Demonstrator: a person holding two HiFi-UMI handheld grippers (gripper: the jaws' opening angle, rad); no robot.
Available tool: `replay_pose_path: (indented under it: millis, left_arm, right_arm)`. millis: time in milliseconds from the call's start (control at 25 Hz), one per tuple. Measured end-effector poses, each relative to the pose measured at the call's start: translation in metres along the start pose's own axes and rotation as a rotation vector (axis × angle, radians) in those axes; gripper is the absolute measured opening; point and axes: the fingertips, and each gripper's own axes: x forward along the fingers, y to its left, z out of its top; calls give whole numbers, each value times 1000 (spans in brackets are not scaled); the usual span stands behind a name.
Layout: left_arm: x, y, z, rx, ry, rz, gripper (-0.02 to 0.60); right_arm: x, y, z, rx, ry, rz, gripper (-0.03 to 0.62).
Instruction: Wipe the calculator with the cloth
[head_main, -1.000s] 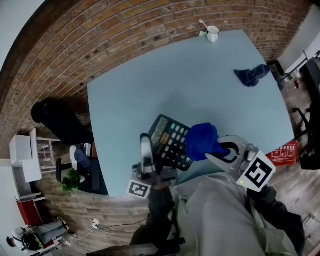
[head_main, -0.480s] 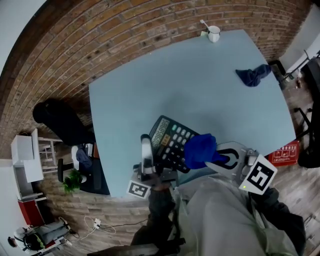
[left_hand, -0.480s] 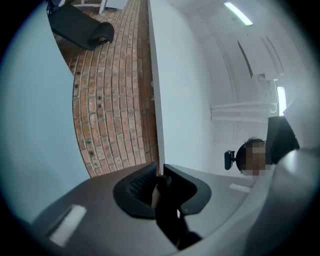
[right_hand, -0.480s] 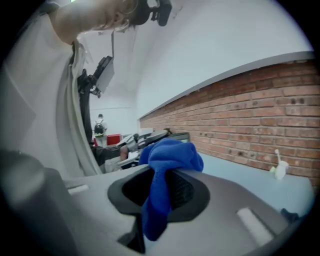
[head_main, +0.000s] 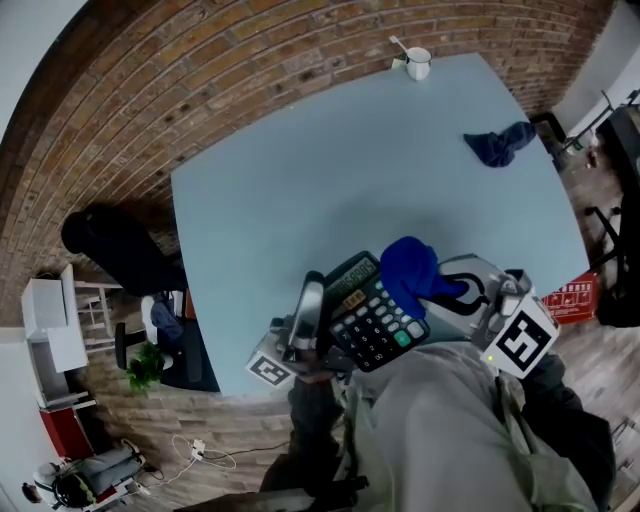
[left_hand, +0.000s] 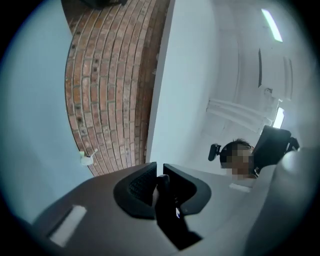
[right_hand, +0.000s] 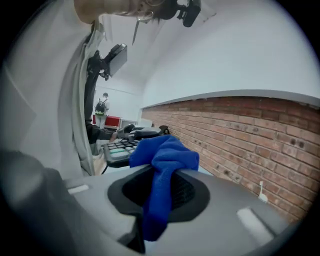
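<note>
Pale blue table (head_main: 300, 170) is spreading out below me, with a brick wall (head_main: 200, 80) curving round its far side. My left claw (head_main: 316, 300) is gripping the calculator (head_main: 378, 316) by its left edge. The jaws are standing narrow, with the dark casing pinched between the pads. My right claw (head_main: 442, 290) is sitting just right of the calculator and is clamping a bright blue cloth (head_main: 408, 268). The cloth is bulging out past the jaws and hanging down between them.

The cloth is bunching over the calculator's top right corner. I cannot tell whether the two are touching.

A second ago the calculator was lying slantwise, its display aiming toward the upper left, and the cloth was covering its right-hand keys. Now it is sitting turned, with the display at the top and nearly all the keys facing me uncovered. It is also sitting closer to my body, overlapping the table's near edge. My left claw is leaning over more than it was.

Well beyond the calculator, a white mug (head_main: 418, 63) is standing at the far edge. A second, darker cloth (head_main: 500, 143) is lying crumpled off to the far right.
</note>
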Motion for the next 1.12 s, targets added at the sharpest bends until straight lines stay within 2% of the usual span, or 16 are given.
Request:
replay_pose_path:
  millis: [120, 200, 280, 360, 480, 560, 640, 760, 840, 920, 1000, 1120]
  left_arm:
    - [5, 1, -17, 1, 55, -1, 38]
    - [6, 3, -21, -15, 55, 0, 37]
    - [2, 11, -19, 3, 32, 34, 37]
    - [-6, 23, -14, 48, 0, 90, 37]
    - [-19, 37, -3, 190, 17, 222, 37]
    - [-20, 44, -3, 278, 49, 290, 37]
    - [-17, 47, -5, 310, 43, 315, 37]
    - [-18, 52, -1, 287, -18, 333, 38]
    - [-22, 54, 8, 267, -68, 339, 37]
    - [-26, 54, 16, 275, -96, 352, 40]
    - [-31, 53, 23, 276, -116, 358, 40]
    - [-36, 52, 29, 211, -178, 339, 40]
  right_arm:
    - [11, -19, 1, -41, -15, -32, 77]
    - [18, -29, 4, -27, -50, -40, 77]
    - [18, -30, -3, -1, -29, -28, 77]
    - [9, -21, -14, 16, 27, -16, 77]
    - [8, 5, -16, -2, 120, -3, 77]
    - [24, 34, -14, -93, 212, 51, 77]
    - [39, 65, -9, -149, 250, 132, 77]
    - [48, 104, 7, -103, 190, 260, 77]
    - [47, 111, 9, -72, 169, 286, 77]
    - [41, 97, -1, -46, 188, 244, 77]
    - [33, 70, -18, -17, 222, 152, 77]
    - [24, 44, -35, -16, 255, 39, 77]
